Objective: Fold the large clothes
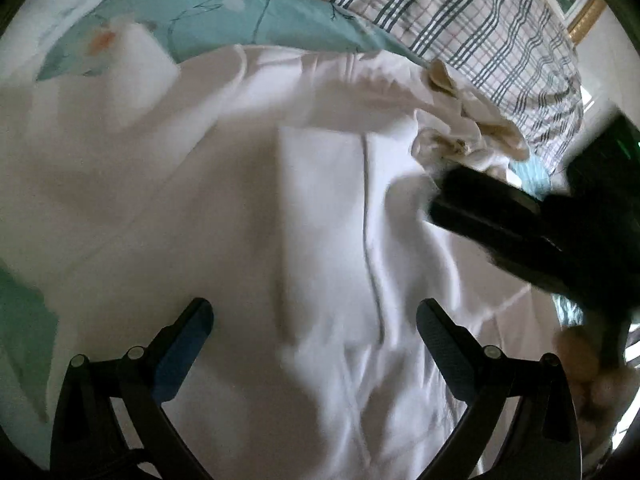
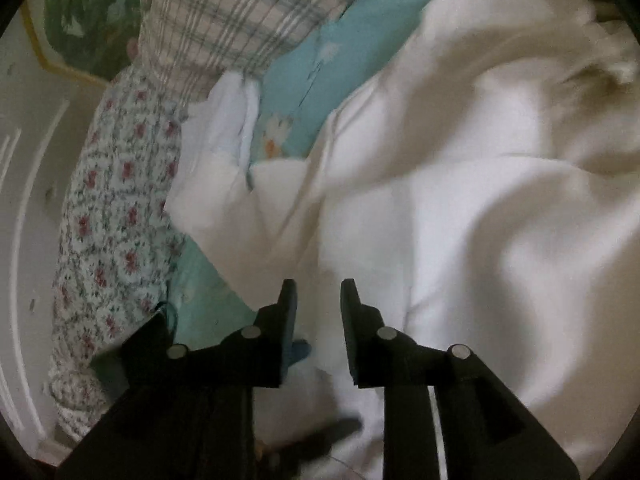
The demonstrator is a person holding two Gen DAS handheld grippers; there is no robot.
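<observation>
The left tongs gape wide above a white garment spread over a bed with a teal sheet, nothing between the jaws; the right tongs stand parted by a narrow gap at the garment's edge, and nothing shows between their pads. The fold appears to be between grips, with one flap laid over the middle and both tools released. The next move likely calls for finding a fresh edge or corner and pinching only the layer to be folded. The left view alone shows the right tool reaching in near a bunched, creamy collar; the right view alone shows a flowered pillow beside a plaid blanket.
</observation>
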